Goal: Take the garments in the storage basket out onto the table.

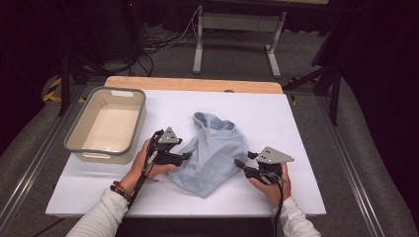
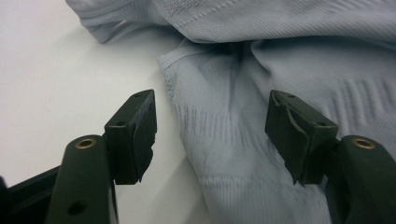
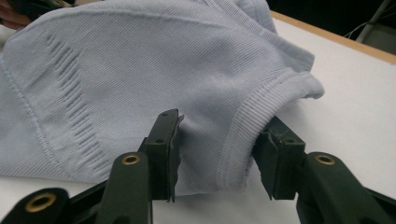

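One light-blue garment [image 1: 215,155] lies in the middle of the white tabletop [image 1: 276,118], one bin [image 1: 106,124] to its left. Two hand-held grippers flank it: left [image 1: 187,156] and right [image 1: 239,163], both with jaws apart, gripping nothing.

The person wears white long sleeves [image 1: 101,217] and a dark beaded bracelet [image 1: 120,191] on the left wrist. Each hand carries a black two-jaw claw, left [image 1: 187,156] and right [image 1: 239,162], topped by a grey three-cornered plate with small holes and trailing a black cable. Brass-coloured rivets and ribbed black pads [image 2: 142,135] mark the jaws.
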{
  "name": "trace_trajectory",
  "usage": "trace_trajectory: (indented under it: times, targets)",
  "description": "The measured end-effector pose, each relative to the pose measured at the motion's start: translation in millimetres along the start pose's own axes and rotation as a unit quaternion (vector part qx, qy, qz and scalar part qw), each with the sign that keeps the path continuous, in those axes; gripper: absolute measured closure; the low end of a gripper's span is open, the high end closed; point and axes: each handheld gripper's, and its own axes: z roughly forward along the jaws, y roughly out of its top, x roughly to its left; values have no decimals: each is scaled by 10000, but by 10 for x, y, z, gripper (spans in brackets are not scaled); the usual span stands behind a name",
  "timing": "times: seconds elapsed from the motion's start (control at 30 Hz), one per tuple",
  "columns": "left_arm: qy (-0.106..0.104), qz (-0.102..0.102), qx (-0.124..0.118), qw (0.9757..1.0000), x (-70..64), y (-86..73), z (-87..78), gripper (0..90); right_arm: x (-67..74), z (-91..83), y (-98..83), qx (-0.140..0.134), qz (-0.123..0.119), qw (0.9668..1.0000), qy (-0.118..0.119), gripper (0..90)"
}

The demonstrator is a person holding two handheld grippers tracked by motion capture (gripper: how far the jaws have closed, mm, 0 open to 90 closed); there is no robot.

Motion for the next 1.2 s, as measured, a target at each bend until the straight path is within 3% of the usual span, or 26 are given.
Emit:
trace_trajectory:
  times: [0.13,0.17,0.2,0.33,0.4,0.47,0.53,0.63,0.77,0.9,1.1,1.2]
  targets:
    - [-6,-77,98,9999,43,14,94,390,14,26,-8,28,7,9999,116,606]
    - [-86,-135,142,9998,60,13,139,390,17,29,-7,31,-7,9999,142,641]
    - [-115,-153,199,9996,65,10,170,449,32,30,-2,24,-64,9998,193,700]
    - [-325,-104,249,9991,71,-6,233,578,32,20,-2,32,-103,9997,202,796]
    - [-334,-74,240,9991,73,-7,230,610,30,20,-3,41,-103,9997,197,811]
    - [-270,37,255,9993,74,-7,214,766,22,13,-5,50,-121,9998,172,836]
    - [-213,83,222,9995,74,-5,199,836,24,8,-2,50,-139,9998,148,845]
    - [-105,136,116,9998,64,-2,148,854,28,-15,12,17,-210,9997,79,856]
    - [85,272,-70,9996,21,11,27,857,17,-75,37,-101,-246,9996,27,861]
    - [312,301,-505,9978,-25,23,-301,858,-18,-219,92,-396,-190,9990,-67,866]
    - [412,237,-755,9960,-79,-22,-598,856,-96,-400,142,-678,5,9973,-279,867]
    - [387,259,-671,9967,-122,-74,-637,853,-115,-439,135,-705,32,9971,-297,866]
